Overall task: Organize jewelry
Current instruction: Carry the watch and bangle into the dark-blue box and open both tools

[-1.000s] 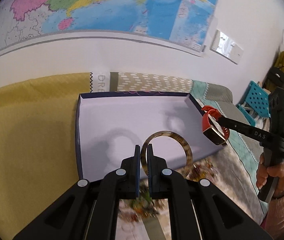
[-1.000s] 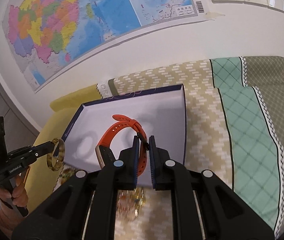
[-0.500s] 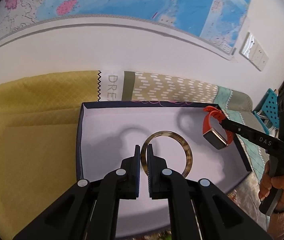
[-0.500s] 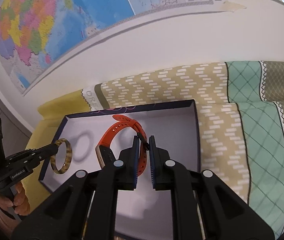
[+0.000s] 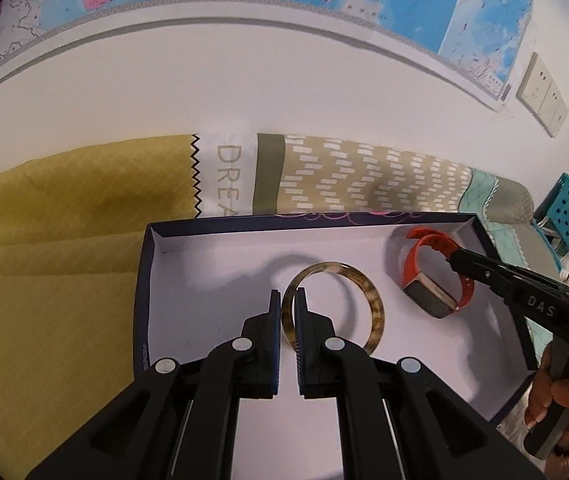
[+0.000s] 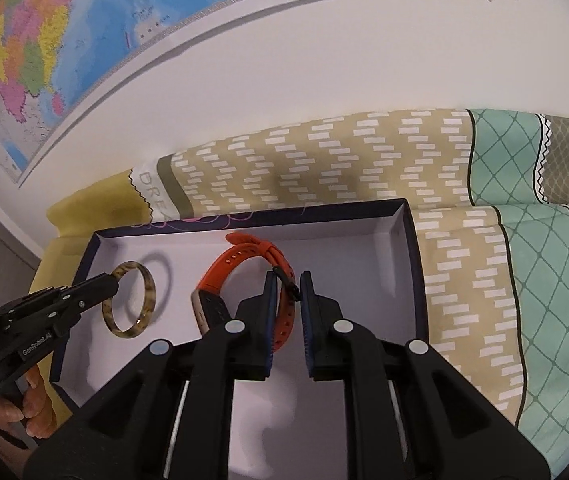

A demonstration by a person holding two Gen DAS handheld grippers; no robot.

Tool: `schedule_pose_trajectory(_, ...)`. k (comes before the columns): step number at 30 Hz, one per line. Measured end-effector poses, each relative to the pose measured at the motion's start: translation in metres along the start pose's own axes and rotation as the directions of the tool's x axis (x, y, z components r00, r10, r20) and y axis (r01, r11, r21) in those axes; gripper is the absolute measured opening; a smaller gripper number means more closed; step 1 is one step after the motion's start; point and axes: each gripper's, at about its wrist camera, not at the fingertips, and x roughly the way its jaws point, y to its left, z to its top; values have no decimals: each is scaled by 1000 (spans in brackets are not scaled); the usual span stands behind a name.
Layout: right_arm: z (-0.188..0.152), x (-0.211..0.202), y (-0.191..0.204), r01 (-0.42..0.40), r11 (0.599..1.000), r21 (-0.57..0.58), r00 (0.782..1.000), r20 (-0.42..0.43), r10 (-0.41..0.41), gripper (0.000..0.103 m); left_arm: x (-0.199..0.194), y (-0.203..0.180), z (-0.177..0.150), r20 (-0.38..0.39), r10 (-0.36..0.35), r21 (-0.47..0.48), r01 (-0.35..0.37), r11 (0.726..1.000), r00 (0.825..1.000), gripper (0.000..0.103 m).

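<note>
A dark blue box with a white floor (image 5: 188,276) (image 6: 364,272) lies on a patterned cloth. My left gripper (image 5: 287,300) is shut on a tortoiseshell bangle (image 5: 368,296) and holds it low over the box's middle; the bangle also shows in the right wrist view (image 6: 148,300). My right gripper (image 6: 287,284) holds an orange watch (image 6: 240,264) by its strap over the box's right part. Its jaws look slightly parted around the strap. The watch also shows in the left wrist view (image 5: 432,280), close to the box floor.
The cloth has a yellow part (image 5: 52,240) at the left, a beige chevron part (image 6: 324,160) behind the box and a teal part (image 6: 544,240) at the right. A white wall with a map (image 6: 64,40) stands right behind. A blue stool (image 5: 564,208) is far right.
Both grippers have moved forward and down over the box with their items. The bangle and watch now hang lower, near the box floor. The loose jewelry before the box has left view.
</note>
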Motion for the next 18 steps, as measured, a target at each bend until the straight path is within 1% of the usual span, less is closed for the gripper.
schedule_pose_trajectory(2,-2,-1,-1,6,1000,5,1000,4,-6,19,3,0,0,-16,0,1,0,1000,1000,6)
schedule_pose_trajectory(3,-3,-2,-2,1,1000,7,1000,6,-1,26,4,-1,0,-25,-9,-4,9,1000,1000,7)
schedule_pose_trajectory(5,-6,-10,-3,-3,1000,-2,1000,20,4,32,1,0,-2,-16,-7,-3,7,1000,1000,8)
schedule_pose_trajectory(7,-12,-21,-6,-18,1000,-10,999,30,18,32,-7,1,-6,-2,-22,6,22,1000,1000,8)
schedule_pose_trajectory(8,-16,-31,-7,-47,999,-14,998,44,48,32,-15,2,-10,14,-31,10,31,999,999,8)
schedule_pose_trajectory(10,-25,-49,-5,-70,996,-47,995,64,73,33,-29,2,-17,38,-43,28,42,999,998,8)
schedule_pose_trajectory(11,-30,-57,-3,-80,995,-64,994,71,85,33,-40,1,-24,56,-56,42,54,998,997,9)
schedule_pose_trajectory(12,-39,-70,0,-110,989,-95,990,78,117,35,-47,0,-27,66,-65,51,61,997,996,12)
schedule_pose_trajectory(13,-46,-78,3,-123,986,-116,988,79,132,36,-57,-1,-33,79,-80,66,75,995,994,14)
schedule_pose_trajectory(14,-53,-85,6,-130,982,-134,987,79,142,41,-65,-1,-38,88,-89,77,82,994,992,16)
schedule_pose_trajectory(15,-64,-95,10,-145,976,-164,985,70,158,42,-74,-4,-45,100,-97,93,88,992,990,19)
schedule_pose_trajectory(16,-73,-101,14,-157,970,-187,983,62,171,42,-83,-7,-54,107,-112,111,100,989,988,21)
schedule_pose_trajectory(18,-94,-113,21,-177,959,-223,981,40,191,42,-94,-13,-67,113,-126,138,110,984,986,22)
